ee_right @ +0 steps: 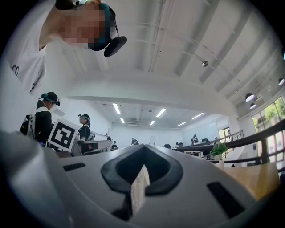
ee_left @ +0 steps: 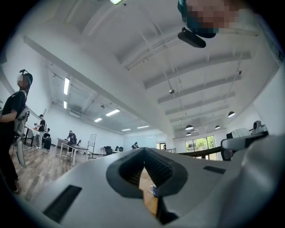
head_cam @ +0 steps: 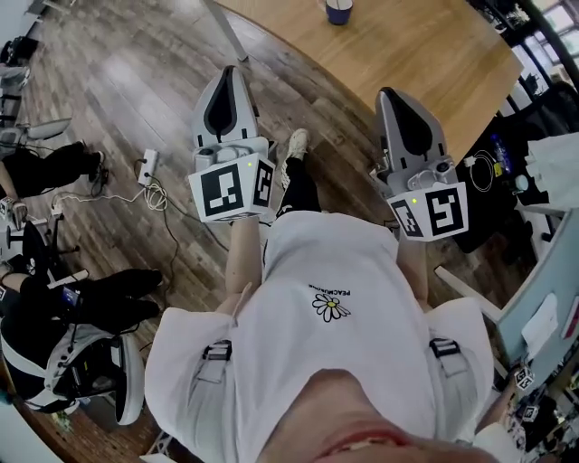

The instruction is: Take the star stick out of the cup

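A blue cup point(head_cam: 339, 9) stands on the wooden table point(head_cam: 434, 54) at the top edge of the head view, cut off by the frame; no star stick shows in it. Through the slit between the left jaws a bit of that cup point(ee_left: 154, 190) appears on the tabletop. My left gripper point(head_cam: 228, 74) is held in front of the person's chest, over the floor and well short of the table, with its jaws shut and nothing between them point(ee_left: 143, 152). My right gripper point(head_cam: 391, 94) is beside it near the table's edge, jaws also together and empty point(ee_right: 143, 148).
A white table leg point(head_cam: 226, 32) slants down to the wood floor. A power strip with cables point(head_cam: 147, 168) lies on the floor to the left, near seated people point(head_cam: 54, 167). A black bag point(head_cam: 507, 172) sits at the right. Other people point(ee_right: 44, 120) stand nearby.
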`<state>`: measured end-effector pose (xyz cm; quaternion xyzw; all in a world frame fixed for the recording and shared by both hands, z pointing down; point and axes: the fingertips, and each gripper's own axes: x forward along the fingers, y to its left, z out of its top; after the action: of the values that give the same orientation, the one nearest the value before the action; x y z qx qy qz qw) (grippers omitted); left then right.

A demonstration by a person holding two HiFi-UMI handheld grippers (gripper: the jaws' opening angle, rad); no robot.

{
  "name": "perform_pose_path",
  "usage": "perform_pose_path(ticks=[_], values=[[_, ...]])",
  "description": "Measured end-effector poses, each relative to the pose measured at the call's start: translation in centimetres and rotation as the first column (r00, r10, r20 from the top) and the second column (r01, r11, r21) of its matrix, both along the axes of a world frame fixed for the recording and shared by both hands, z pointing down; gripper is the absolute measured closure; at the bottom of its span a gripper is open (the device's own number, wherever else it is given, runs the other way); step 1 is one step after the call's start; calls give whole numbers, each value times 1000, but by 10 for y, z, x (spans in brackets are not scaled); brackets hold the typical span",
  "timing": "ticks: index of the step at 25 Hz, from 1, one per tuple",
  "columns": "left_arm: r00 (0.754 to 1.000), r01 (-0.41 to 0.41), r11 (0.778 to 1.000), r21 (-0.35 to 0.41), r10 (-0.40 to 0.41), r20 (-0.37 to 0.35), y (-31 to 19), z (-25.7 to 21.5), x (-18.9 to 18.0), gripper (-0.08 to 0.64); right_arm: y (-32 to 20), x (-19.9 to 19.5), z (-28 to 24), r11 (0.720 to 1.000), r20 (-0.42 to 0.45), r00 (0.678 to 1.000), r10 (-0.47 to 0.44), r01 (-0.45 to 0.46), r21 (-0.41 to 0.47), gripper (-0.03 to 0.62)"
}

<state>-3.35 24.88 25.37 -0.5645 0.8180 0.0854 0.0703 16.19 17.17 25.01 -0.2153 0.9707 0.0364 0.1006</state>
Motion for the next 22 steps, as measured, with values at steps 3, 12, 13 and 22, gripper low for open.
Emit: perform_pose_path(ticks=[3,12,13,22], values=[[1000,-24,1000,13,25,-14,-36,-1,-26,545,-35,-18,-7,1000,14,999,29,-29,9,586],[986,-138,990,3,138,-95,-175,11,-110,545,-152,-109,-18,992,-48,992,118,-116,46,586],[984,-150,989,-2,149,-99,-192,11,-121,545,-164,-123,-19,992,-55,991,124,-122,42,586],[957,-267,964,-11,264,-120,-319,12,-181,545,-277,-192,-6,971,-86,972,218,-225,-78,586]])
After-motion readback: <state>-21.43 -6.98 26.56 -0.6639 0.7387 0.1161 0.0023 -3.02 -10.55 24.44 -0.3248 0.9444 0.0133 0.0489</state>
